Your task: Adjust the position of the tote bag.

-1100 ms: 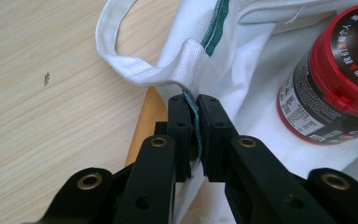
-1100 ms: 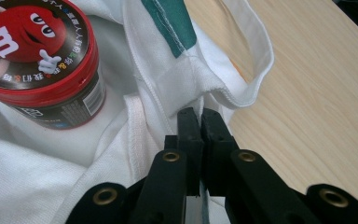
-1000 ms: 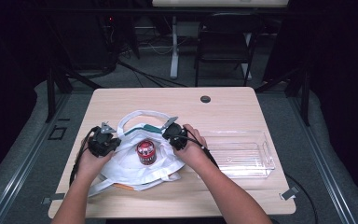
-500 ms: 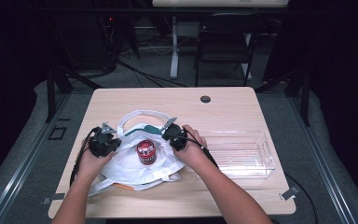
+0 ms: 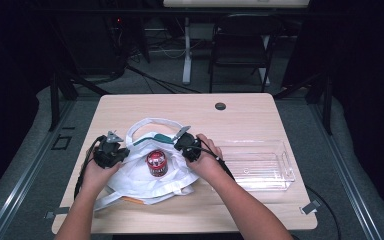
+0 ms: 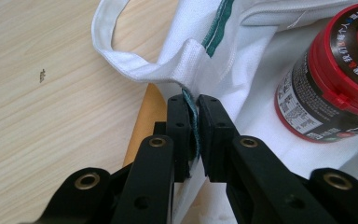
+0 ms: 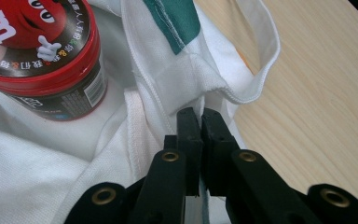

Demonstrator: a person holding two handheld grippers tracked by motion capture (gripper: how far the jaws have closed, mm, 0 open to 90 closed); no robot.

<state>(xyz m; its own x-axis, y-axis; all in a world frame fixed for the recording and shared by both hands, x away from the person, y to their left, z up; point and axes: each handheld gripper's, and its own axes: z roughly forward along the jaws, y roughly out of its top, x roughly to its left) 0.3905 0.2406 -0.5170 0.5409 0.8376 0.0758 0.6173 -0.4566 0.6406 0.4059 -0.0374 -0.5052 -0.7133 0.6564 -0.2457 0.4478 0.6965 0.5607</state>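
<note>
On the wooden desk (image 5: 260,115), toward its near left corner, lies a white bag (image 5: 145,175) with a red-lidded jar (image 5: 156,162) upon it. The left gripper (image 6: 193,121) and right gripper (image 7: 200,128) each have jaws clamped on the bag's rim.

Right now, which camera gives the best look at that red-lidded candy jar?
The right gripper view: the candy jar is close, with its lid picture and label sharp. The left gripper view cuts the jar off at the edge. The high view shows it whole but small, standing on the white bag.
</note>
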